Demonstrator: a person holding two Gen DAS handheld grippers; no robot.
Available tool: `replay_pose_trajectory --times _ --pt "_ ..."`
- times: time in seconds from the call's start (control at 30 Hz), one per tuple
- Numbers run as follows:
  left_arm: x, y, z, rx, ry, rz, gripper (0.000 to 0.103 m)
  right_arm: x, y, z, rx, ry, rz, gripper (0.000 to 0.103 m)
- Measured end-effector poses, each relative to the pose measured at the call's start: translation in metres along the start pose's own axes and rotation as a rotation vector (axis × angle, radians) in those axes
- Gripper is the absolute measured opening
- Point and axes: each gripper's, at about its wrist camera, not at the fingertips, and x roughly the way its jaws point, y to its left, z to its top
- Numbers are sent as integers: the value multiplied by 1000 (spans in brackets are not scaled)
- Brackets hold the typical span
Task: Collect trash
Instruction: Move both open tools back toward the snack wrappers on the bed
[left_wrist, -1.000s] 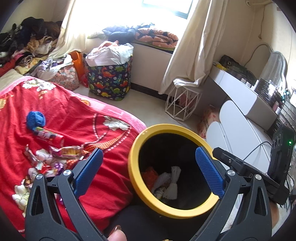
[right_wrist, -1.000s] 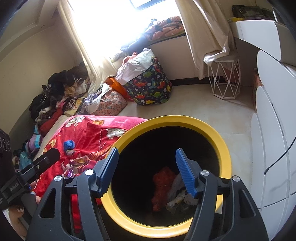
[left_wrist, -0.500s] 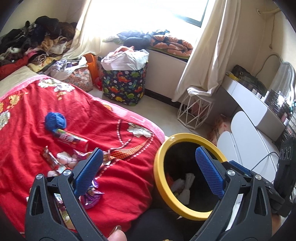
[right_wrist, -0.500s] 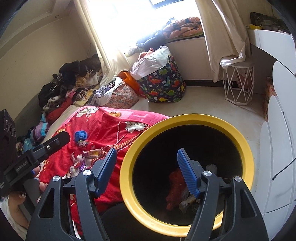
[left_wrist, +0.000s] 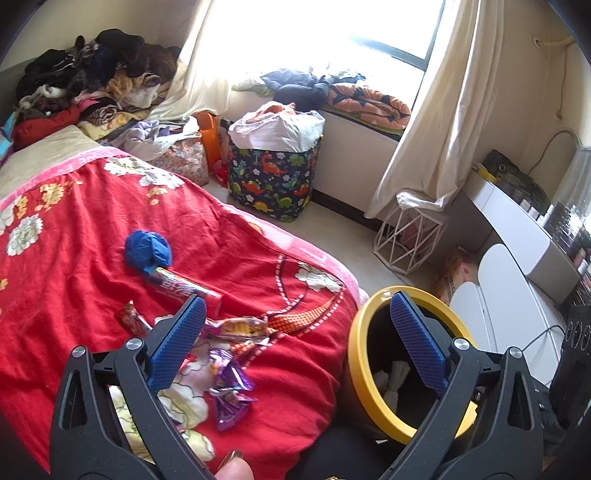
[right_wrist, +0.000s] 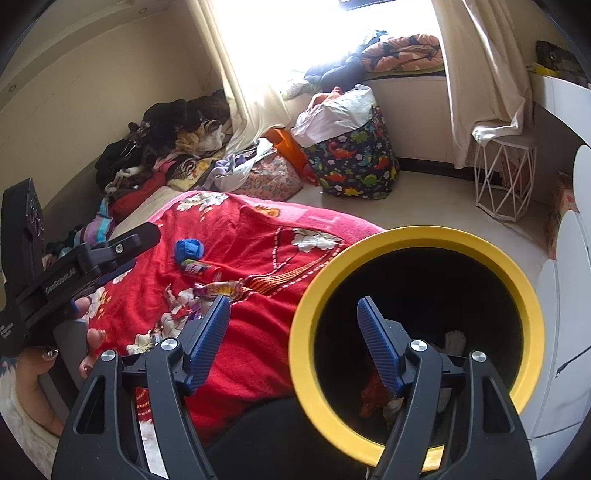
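Observation:
A black bin with a yellow rim (left_wrist: 360, 373) (right_wrist: 306, 332) stands beside the bed, with trash inside. On the red blanket (left_wrist: 92, 258) lie a crumpled blue ball (left_wrist: 147, 249) (right_wrist: 188, 249), a long red wrapper (left_wrist: 181, 286), an orange candy wrapper (left_wrist: 240, 326) (right_wrist: 218, 288) and a purple wrapper (left_wrist: 229, 395). My left gripper (left_wrist: 295, 339) is open and empty above the blanket's edge, with the wrappers just ahead. My right gripper (right_wrist: 293, 345) is open and empty over the bin's left rim. The left gripper's body (right_wrist: 74, 273) shows at left in the right wrist view.
A dinosaur-print basket (left_wrist: 273, 177) and a white wire stool (left_wrist: 410, 236) stand on the floor by the window. White furniture (left_wrist: 509, 280) is at the right. Clothes (left_wrist: 85, 85) are piled at the head of the bed.
Both grippers have swung left, away from the bin and toward the bed. The bin has shifted right in both views and more of the wrappers on the blanket shows. Both stay open.

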Motion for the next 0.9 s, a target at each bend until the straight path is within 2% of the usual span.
replay_pose_trajectory --times 0.47,0.9 --pt "-4 47 11 -63 -13 72 92 25 57 -3 -138 60 93 69" --pt "-3 102 12 -150 6 167 92 67 101 -17 -237 169 155 69"
